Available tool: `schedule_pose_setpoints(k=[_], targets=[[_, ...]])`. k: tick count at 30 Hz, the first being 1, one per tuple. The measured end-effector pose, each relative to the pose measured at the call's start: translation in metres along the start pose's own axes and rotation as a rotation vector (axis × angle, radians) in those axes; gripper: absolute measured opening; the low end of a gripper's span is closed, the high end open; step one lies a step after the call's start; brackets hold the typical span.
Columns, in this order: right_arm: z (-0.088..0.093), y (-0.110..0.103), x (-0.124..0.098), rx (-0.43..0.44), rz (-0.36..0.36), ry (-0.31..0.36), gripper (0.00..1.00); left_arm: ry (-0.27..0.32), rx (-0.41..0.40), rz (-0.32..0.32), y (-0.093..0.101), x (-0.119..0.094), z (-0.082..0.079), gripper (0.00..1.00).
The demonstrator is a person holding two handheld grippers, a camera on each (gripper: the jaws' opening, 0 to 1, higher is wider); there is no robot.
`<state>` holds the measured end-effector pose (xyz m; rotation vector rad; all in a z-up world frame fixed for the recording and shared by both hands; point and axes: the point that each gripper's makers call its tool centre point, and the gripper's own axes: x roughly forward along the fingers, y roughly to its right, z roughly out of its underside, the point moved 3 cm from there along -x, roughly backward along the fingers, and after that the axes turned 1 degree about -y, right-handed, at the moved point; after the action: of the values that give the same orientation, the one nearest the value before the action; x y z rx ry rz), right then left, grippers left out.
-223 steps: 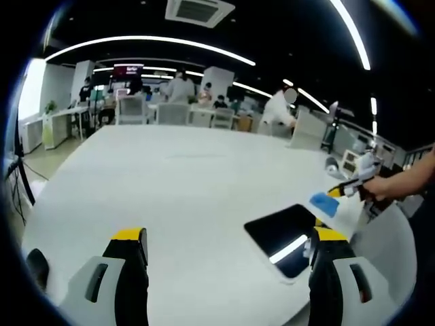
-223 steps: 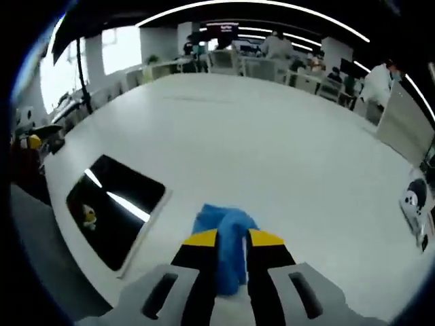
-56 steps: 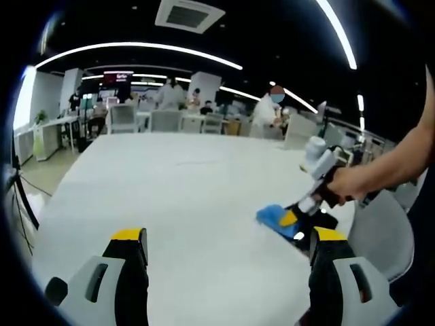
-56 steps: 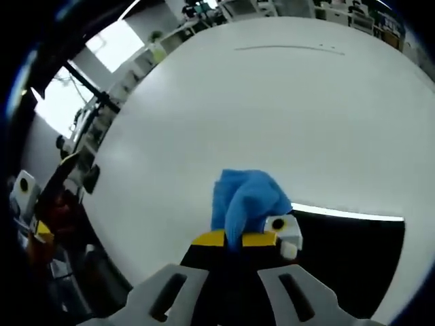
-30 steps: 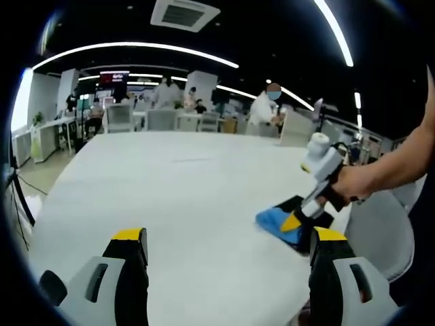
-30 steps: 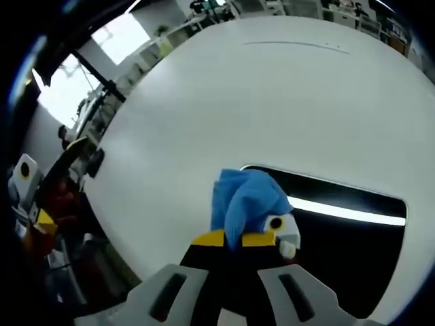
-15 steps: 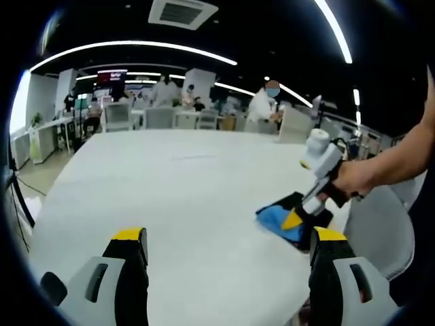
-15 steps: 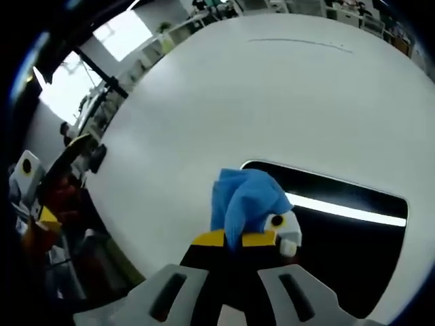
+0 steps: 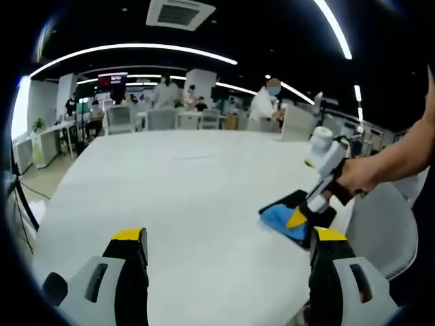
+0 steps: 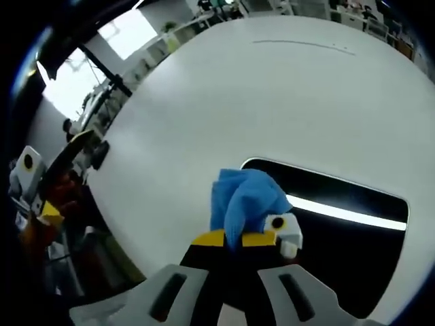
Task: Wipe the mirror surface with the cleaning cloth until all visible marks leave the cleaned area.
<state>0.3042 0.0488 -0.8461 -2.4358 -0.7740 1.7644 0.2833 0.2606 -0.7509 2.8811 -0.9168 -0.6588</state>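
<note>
A dark rectangular mirror (image 10: 340,224) lies flat on the white table, a bright light strip reflected across it. My right gripper (image 10: 234,239) is shut on a blue cleaning cloth (image 10: 241,200), which is pressed down at the mirror's near left corner. In the left gripper view the same cloth (image 9: 282,221) shows under the right gripper (image 9: 299,219), held by a person's hand (image 9: 357,178) over the mirror (image 9: 299,202) at the table's right edge. My left gripper (image 9: 228,238) hovers open above bare table, well left of the mirror.
The wide white table (image 9: 177,190) stretches away with a rounded edge. Chairs and several people stand at the far end (image 9: 170,102). A grey chair (image 9: 384,227) sits beyond the right edge. Dark equipment and a stand (image 10: 61,170) lie past the table's left rim.
The right gripper with the cloth has slid a little along the mirror's near corner. Seconds before, the cloth lay on the table beside the mirror. The left gripper has stayed open and almost still.
</note>
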Motion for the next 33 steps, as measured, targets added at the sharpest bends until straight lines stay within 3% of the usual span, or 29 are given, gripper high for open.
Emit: schedule_pose_setpoints(k=[17,19,33], targets=[[0.013,0.045,-0.022,0.048,0.016,0.009,0.0,0.026,-0.027,-0.002,0.005,0.003,-0.006,1.0],[0.016,0.052,-0.026,0.054,0.025,0.01,0.0,0.071,-0.067,-0.01,0.004,0.003,-0.011,1.0],[0.024,0.091,-0.044,0.101,0.05,-0.001,0.0,0.031,-0.049,-0.015,0.004,0.006,-0.003,1.0]])
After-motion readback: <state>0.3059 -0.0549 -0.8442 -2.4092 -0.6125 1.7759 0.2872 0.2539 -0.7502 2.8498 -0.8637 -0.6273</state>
